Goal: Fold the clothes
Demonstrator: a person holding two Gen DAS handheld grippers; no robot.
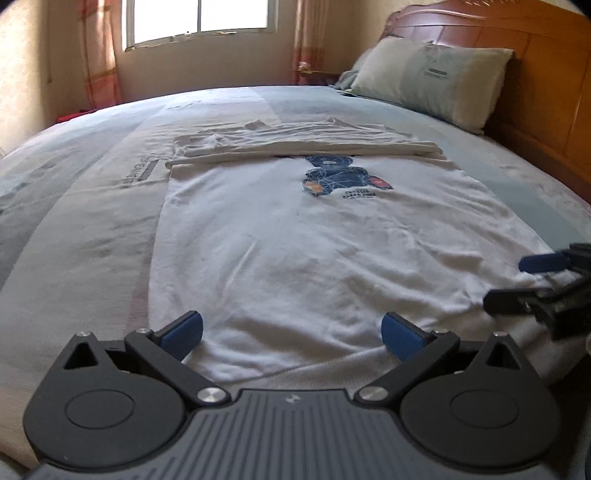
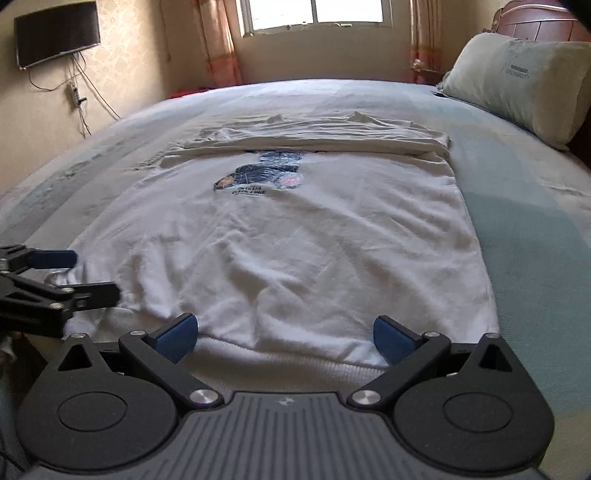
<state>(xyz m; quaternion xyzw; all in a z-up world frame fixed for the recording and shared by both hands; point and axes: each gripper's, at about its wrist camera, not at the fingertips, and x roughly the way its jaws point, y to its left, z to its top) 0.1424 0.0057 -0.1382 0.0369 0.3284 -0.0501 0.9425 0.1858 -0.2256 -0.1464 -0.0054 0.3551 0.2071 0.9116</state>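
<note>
A white T-shirt [image 1: 295, 236] with a dark blue bear print [image 1: 341, 175] lies flat on the bed [image 1: 74, 206], its ribbed hem at the near edge of the bed and its top part folded over into a band [image 1: 306, 142] that covers the upper end of the print, toward the far edge. The left gripper [image 1: 291, 332] sits low at the near edge over the hem, its jaws spread wide with blue pads [image 1: 184, 330] on either side and nothing between them but cloth lying beneath. The right gripper [image 2: 282, 334] is just beside it along the same hem, near the shirt's right corner, its jaws equally wide apart and gripping nothing. In each view the other gripper shows at the side, also spread. A pale green pillow [image 1: 436, 79] rests at the bed's far right corner against a wooden headboard [image 1: 535, 74]. A window [image 2: 314, 14] with curtains lies beyond the far edge, and a dark screen [image 2: 57, 33] hangs on the left wall.
</note>
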